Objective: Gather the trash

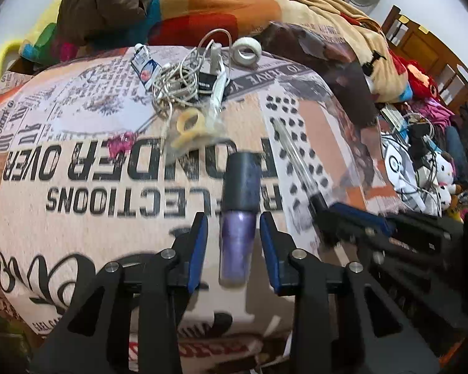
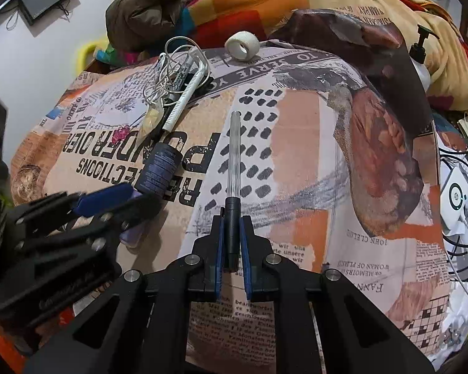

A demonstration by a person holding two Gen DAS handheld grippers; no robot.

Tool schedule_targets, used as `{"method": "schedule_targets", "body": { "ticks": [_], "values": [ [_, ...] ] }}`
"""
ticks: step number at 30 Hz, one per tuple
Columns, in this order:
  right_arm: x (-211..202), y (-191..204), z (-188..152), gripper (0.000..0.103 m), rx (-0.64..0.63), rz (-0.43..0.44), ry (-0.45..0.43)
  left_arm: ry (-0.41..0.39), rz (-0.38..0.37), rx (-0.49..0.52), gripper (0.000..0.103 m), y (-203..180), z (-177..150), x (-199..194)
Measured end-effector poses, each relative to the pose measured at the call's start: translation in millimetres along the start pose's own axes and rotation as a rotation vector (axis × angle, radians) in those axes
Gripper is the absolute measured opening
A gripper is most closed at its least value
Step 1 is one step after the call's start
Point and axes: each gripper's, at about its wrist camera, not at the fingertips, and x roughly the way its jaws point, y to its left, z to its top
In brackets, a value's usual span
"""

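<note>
A purple nail-polish bottle (image 1: 237,243) with a dark cap lies on the printed pillow (image 1: 78,187). My left gripper (image 1: 234,218) is open, its blue pads either side of the bottle with gaps. In the right wrist view the bottle (image 2: 159,171) and left gripper (image 2: 115,199) show at the left. My right gripper (image 2: 232,221) is shut on a clear pen (image 2: 234,155) by its black end. The pen (image 1: 293,155) and right gripper (image 1: 352,215) show in the left wrist view.
Farther back on the pillow lie tangled white cables (image 1: 177,84), a small tube (image 1: 145,68), a tape roll (image 1: 248,51), a beige ring in plastic (image 1: 190,127) and a Sharpie marker (image 2: 179,84). Blankets (image 1: 202,9) are piled behind. Cables and gadgets (image 1: 415,162) clutter the right.
</note>
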Motion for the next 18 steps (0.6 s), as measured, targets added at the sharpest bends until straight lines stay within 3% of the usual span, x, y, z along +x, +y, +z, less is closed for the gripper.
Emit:
{"method": "schedule_targets", "body": {
  "ticks": [7,12,18],
  "values": [
    [0.1,12.1,-5.0,0.01,-0.074,-0.058,-0.034,-0.034,0.017,-0.001,0.034,-1.3,10.8,12.9],
    [0.6,13.2,-5.0,0.01,-0.085,-0.062,-0.042,-0.063,0.019,-0.007,0.025,-1.8,8.7,14.2],
    [-0.1,10.8,-5.1,0.009,-0.065,-0.056,-0.045,-0.059,0.025,-0.035,0.025,3.1,3.6,6.5]
  ]
}}
